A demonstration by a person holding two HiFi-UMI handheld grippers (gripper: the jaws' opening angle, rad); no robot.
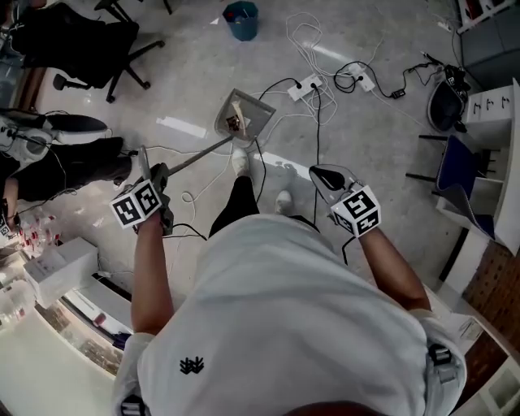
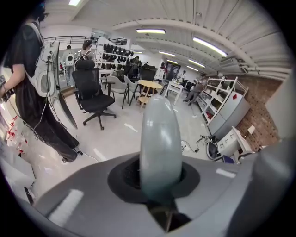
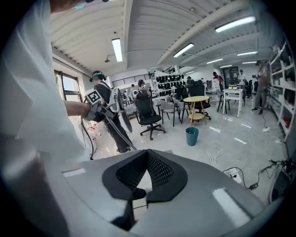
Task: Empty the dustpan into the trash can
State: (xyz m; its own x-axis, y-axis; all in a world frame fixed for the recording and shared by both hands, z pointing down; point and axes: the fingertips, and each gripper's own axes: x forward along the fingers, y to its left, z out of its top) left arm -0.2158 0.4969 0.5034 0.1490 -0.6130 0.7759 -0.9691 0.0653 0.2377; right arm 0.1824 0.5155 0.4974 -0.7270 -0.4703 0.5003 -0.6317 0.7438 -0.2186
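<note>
Foreground: the person's white T-shirt point(image 1: 276, 325), both arms out ahead.
Left gripper point(image 1: 153, 180): clamped on the long grey handle point(image 1: 195, 157) of the grey square dustpan point(image 1: 244, 116).
Right gripper point(image 1: 323, 180): jaws together, nothing in them.
Dustpan: low by the feet, well apart from the round teal trash can point(image 1: 241, 19).
Risk: looped white cables point(image 1: 305, 49) lie between them; a snag or tilt spills early.
Contents: the pan holds pale scraps, possibly paper; the can's inside is unreadable.

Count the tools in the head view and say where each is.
2. The left tool, left of centre, is shut on the dustpan handle; the right tool, right of centre, is shut on nothing. None looks hidden.
</note>
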